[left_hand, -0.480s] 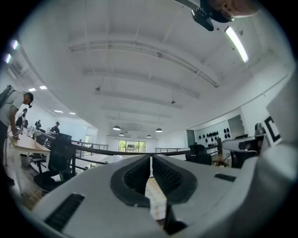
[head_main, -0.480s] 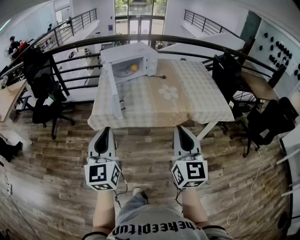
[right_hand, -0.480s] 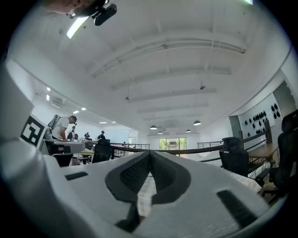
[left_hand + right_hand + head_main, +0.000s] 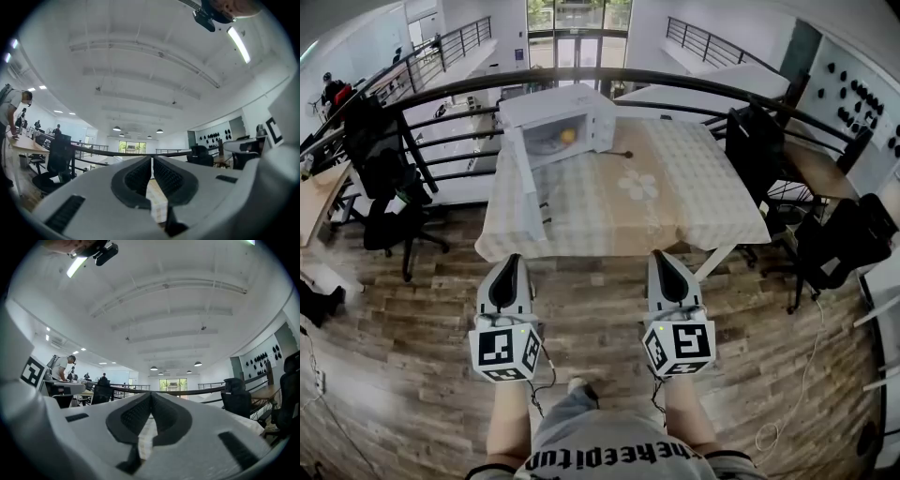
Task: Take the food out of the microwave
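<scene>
A white microwave stands at the far left of the table, its door swung wide open toward me. Inside it lies a plate with a yellow-orange piece of food. My left gripper and right gripper are held side by side over the floor, short of the table's near edge and well away from the microwave. Both are shut with nothing between the jaws. In the left gripper view my left gripper points slightly upward at the ceiling; in the right gripper view my right gripper does the same.
The table carries a checked cloth with a flower print. A black railing runs behind it. Black office chairs stand at the left and more chairs at the right. Wooden floor lies between me and the table.
</scene>
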Tool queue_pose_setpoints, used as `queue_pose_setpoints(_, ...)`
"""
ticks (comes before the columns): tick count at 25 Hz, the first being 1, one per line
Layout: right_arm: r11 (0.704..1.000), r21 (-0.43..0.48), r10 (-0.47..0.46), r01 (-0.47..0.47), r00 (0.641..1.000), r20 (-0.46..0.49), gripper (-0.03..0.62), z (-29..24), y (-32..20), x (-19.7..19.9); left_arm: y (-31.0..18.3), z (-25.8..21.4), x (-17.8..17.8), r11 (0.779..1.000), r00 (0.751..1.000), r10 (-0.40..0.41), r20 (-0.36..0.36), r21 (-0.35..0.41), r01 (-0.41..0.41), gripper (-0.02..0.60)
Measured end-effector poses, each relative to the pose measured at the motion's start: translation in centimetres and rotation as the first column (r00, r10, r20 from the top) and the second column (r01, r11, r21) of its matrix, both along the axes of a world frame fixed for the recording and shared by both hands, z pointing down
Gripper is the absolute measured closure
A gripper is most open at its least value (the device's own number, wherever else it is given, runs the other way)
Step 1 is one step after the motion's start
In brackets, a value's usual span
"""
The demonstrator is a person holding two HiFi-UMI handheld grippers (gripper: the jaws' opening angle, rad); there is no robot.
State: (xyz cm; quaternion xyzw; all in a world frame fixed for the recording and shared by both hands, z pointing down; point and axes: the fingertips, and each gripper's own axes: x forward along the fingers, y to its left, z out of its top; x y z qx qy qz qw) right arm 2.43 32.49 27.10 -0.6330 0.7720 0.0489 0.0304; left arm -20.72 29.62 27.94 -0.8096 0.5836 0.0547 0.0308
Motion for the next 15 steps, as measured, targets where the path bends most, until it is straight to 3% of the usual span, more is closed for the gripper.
queue_pose_setpoints(15, 0.997, 0.050, 0.052, -0.054, 0.998, 0.034, 0.589, -0.4, -6.4, -1.0, -7.0, -0.6, -1.2, 0.998, 0.999, 0.053, -0.001, 0.047, -0.053, 0.566)
